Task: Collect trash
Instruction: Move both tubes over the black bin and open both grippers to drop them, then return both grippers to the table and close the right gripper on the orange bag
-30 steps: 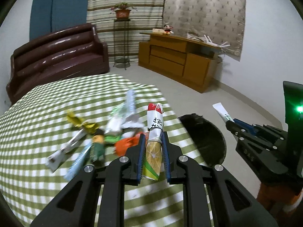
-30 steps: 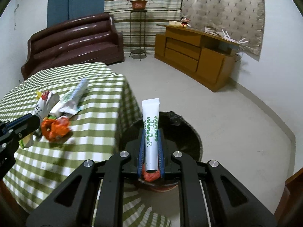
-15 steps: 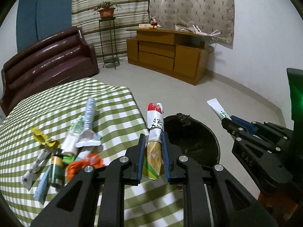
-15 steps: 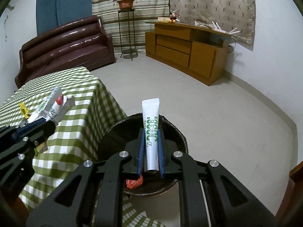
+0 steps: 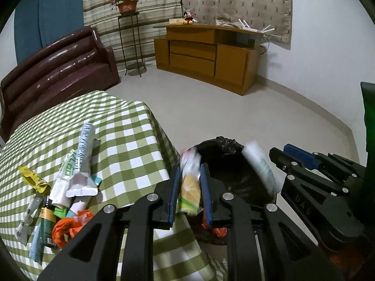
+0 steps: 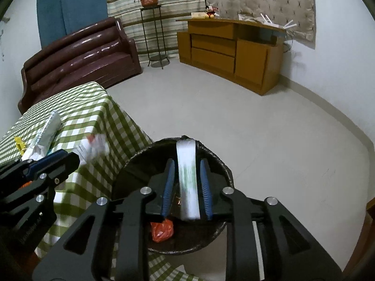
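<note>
right gripper [image 6: 186, 185] spread, blurred tube [image 6: 187, 178] loose over bin [image 6: 225, 171], left gripper [image 5: 189, 188] spread around wrapper [image 5: 188, 194]

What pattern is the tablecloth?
Green-and-white check on the tablecloth; clearest in the left wrist view.
</note>
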Motion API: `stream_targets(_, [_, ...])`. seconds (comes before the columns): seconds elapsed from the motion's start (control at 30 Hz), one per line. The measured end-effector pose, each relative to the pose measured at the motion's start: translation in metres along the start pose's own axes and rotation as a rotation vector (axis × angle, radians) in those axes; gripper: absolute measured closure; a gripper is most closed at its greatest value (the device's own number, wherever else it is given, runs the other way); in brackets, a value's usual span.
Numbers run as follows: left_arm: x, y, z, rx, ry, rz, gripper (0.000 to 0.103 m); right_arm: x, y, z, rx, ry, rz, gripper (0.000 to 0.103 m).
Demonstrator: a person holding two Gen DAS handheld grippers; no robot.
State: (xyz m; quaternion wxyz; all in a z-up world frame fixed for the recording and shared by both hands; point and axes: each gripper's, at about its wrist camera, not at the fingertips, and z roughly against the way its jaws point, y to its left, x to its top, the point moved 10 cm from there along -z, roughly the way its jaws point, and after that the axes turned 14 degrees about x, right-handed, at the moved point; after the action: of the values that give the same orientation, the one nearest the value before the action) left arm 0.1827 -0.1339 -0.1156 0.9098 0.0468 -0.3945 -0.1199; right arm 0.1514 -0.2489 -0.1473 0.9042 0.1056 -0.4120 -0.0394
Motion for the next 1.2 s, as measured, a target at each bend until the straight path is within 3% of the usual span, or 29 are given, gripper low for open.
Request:
stream_targets(0.07, [0.0,-0.001,-0.004,0.004,0.01,0.0,0.075,-0.002,-0.002,-0.003,-0.004,0.008,-0.003,0.075])
stream_targets(0.23, [0.0,0.002,-0.006,0.007,0.018,0.009,0.062,-0.002,-0.007,0.0,-0.02,0.001,-0.013,0.055])
stream_targets(0.37, [0.0,0.003,-0.002,0.007,0.015,0.022,0.057,-0.002,-0.007,0.005,-0.027,-0.011,-0.019,0.048])
stream_targets(0.53, [-0.003,0.012,0.005,0.01,0.007,0.034,0.054,0.001,-0.005,0.013,-0.053,-0.035,-0.002,0.029])
stream_targets(0.9, [-0.013,0.042,0.02,0.035,-0.003,0.068,0.046,0.001,0.009,0.025,-0.068,-0.059,-0.009,0.02])
stream_targets(1.2, [-0.027,0.095,0.039,0.091,-0.008,0.124,0.043,-0.004,0.056,0.02,-0.049,-0.015,0.088,0.02])
